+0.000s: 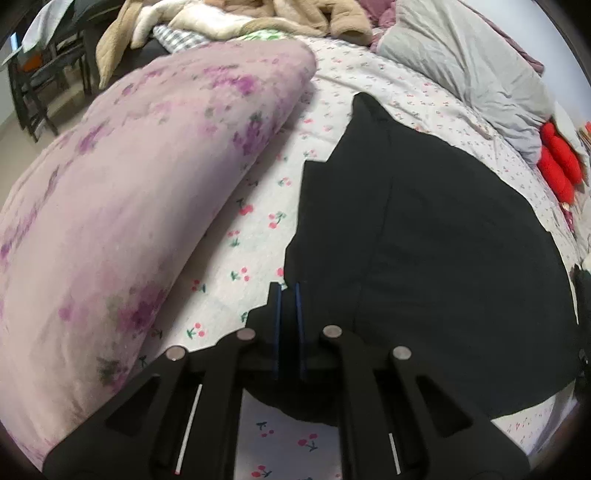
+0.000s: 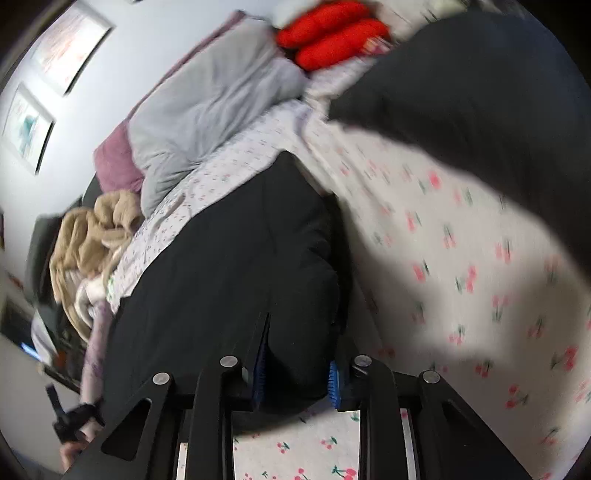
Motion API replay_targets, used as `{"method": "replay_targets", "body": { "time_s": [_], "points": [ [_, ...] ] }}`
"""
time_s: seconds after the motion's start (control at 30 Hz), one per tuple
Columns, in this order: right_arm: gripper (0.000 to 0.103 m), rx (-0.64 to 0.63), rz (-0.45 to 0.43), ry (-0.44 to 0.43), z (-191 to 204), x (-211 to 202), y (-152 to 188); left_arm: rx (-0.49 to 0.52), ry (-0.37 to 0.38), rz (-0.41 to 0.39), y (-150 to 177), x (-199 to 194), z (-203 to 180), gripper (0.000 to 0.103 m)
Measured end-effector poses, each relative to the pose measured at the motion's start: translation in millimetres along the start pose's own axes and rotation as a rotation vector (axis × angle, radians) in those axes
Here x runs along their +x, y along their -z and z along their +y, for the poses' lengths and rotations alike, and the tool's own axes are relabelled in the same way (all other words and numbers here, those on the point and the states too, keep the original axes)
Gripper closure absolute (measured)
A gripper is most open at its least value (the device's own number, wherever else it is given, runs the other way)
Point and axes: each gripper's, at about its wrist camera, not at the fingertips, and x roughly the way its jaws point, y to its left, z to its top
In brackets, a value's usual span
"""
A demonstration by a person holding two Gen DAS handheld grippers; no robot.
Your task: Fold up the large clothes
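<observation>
A large black garment (image 1: 424, 240) lies spread on a cherry-print bed sheet (image 1: 258, 229). My left gripper (image 1: 288, 291) is shut on the garment's near left edge, blue pads pinching the cloth. In the right wrist view the same black garment (image 2: 229, 266) runs away from me, and my right gripper (image 2: 301, 332) is closed around a thick bunch of its near edge, the fingers held apart by the cloth. Another dark fabric mass (image 2: 480, 92) fills the upper right, blurred.
A rolled pink floral quilt (image 1: 129, 206) lies left of the garment. A grey pillow (image 1: 472, 74), red cushions (image 1: 557, 162) and a beige blanket pile (image 1: 258, 18) sit at the far side. Framed pictures (image 2: 48, 85) hang on the wall.
</observation>
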Motion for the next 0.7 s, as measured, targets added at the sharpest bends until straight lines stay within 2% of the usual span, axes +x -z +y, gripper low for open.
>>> {"method": "replay_targets", "body": {
  "time_s": [0.13,0.27,0.37,0.43,0.6,0.7],
  "points": [
    [0.079,0.038,0.042,0.048,-19.8,22.5,13.6,-0.024,-0.006,0.01,3.9,7.6,3.0,0.094],
    [0.079,0.126,0.06,-0.012,-44.1,33.0,24.2,0.014,-0.034,0.0,5.6,8.8,-3.0,0.094],
    [0.078,0.058,0.067,0.045,-31.3,33.7,21.1,0.014,-0.04,-0.01,7.5,8.8,-3.3,0.094],
    [0.078,0.062,0.076,0.042,-30.5,32.4,18.5,0.012,-0.043,-0.023,9.4,6.9,-3.5,0.094],
    [0.078,-0.092,0.005,0.097,5.2,15.0,5.7,0.027,-0.075,-0.06,15.3,-0.1,-4.7,0.095],
    [0.079,-0.079,0.035,0.114,1.3,25.2,1.4,0.018,-0.086,-0.056,18.9,1.2,-3.6,0.095]
  ]
}}
